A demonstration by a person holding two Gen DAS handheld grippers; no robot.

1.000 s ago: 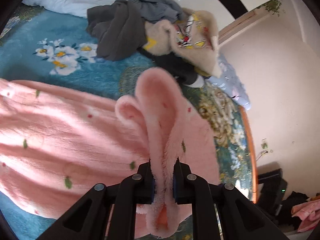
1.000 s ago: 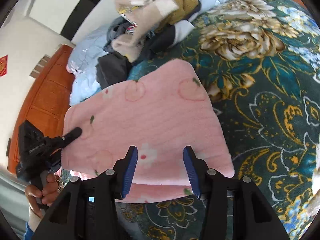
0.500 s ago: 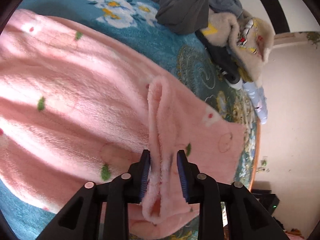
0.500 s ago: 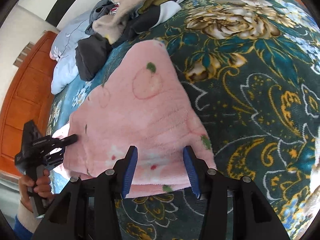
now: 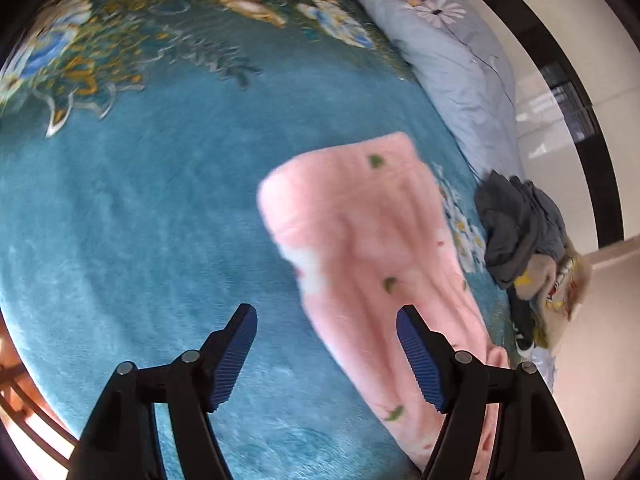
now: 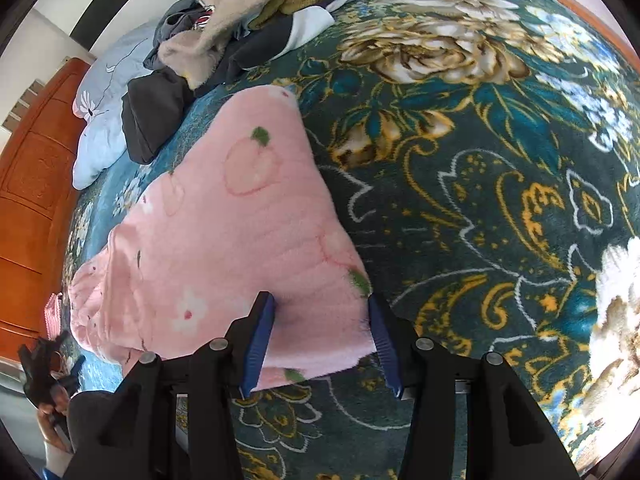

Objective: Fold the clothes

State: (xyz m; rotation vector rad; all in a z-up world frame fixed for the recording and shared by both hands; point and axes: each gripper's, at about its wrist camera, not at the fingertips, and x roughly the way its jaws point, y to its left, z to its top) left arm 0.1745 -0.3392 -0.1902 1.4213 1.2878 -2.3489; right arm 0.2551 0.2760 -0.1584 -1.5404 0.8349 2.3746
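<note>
I see the left tool [image 5: 326, 354] released, jaws wide, hovering over the blue floral bed cover [image 5: 120, 220]. The right tool [image 6: 320, 336] is also spread, straddling a corner of the folded pink fleece garment [image 6: 224, 248], which lies flat on the bed beside the unfolded clothes pile [image 6: 240, 24].

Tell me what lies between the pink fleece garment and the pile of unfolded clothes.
In the right wrist view, only a narrow strip of the floral bedspread separates the pink fleece garment from the pile of unfolded clothes; nothing else sits there.
</note>
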